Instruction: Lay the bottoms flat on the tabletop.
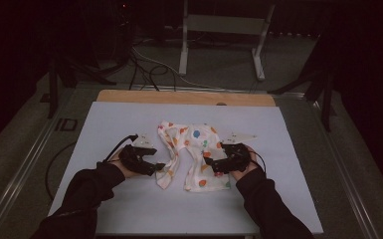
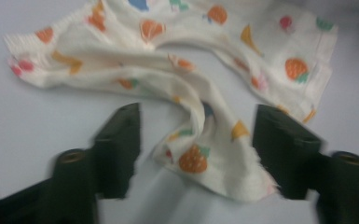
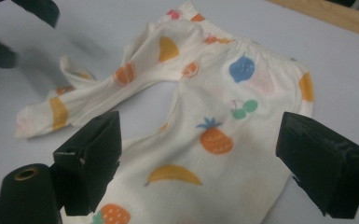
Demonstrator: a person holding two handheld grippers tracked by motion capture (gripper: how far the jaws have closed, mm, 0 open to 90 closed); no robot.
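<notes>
Left gripper (image 1: 160,167) sits wide open at the left leg cuff of the baby pants (image 1: 193,149) — in the left gripper view both black jaws stand apart on either side of the crumpled leg end (image 2: 210,163), cloth between them but not pinched. Right gripper (image 1: 210,164) is also open, jaws spread over the other leg; in the right gripper view the fabric with the pineapple and banana print (image 3: 205,149) lies between the jaws, no clamp yet.

Pants lie on the white board (image 1: 129,119), roughly mid-board, waistband away from the person and both legs pointing toward the person. Right leg of the pants looks fairly flat. Left leg is twisted and rumpled, narrowed into a fold, cuff turned toward the left gripper. Wooden edge (image 1: 179,97) shows beyond the waistband, well apart from the cloth.

Progress, as a judgement: looks like an early stage of flattening or folding — garment is laid out and both grippers are lined up on the legs, but nothing is gripped. No fold is visible. Left to do: close on the leg ends, pull the twisted leg straight, then make whatever fold follows. Blur in the left gripper view makes exact contact with the cloth hard to tell
</notes>
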